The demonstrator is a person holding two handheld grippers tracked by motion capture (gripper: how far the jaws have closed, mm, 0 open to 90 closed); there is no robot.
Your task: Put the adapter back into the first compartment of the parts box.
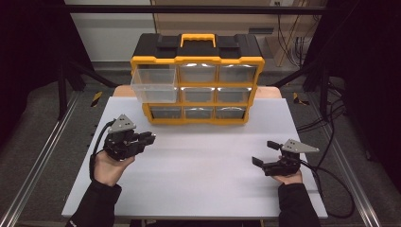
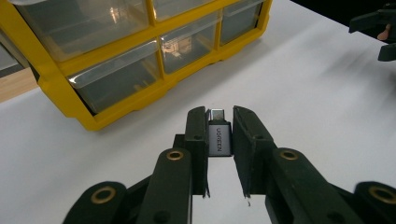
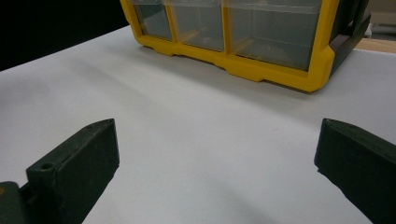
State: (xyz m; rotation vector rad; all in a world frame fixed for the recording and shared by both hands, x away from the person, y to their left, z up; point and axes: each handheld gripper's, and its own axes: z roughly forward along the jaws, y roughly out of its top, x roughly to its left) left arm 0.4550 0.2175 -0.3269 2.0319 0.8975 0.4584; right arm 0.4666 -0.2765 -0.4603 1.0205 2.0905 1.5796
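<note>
A yellow and black drawer cabinet [image 1: 197, 80] stands at the back of the white table [image 1: 198, 170]. Its top-left clear drawer [image 1: 154, 84] is pulled out. My left gripper [image 1: 150, 139] hovers at the table's left, shut on a small grey USB adapter [image 2: 220, 135] marked UGREEN, with the metal plug pointing toward the cabinet [image 2: 140, 56]. My right gripper [image 1: 265, 153] rests at the table's right with its jaws wide apart and nothing between them. In the right gripper view the cabinet's lower drawers [image 3: 261, 32] lie ahead of the gripper [image 3: 217, 149].
Black cables [image 1: 331, 175] trail off the table's right side. Metal rails [image 1: 42, 156] run along both sides of the table. The other gripper's jaws [image 2: 380, 28] show at the top right of the left gripper view.
</note>
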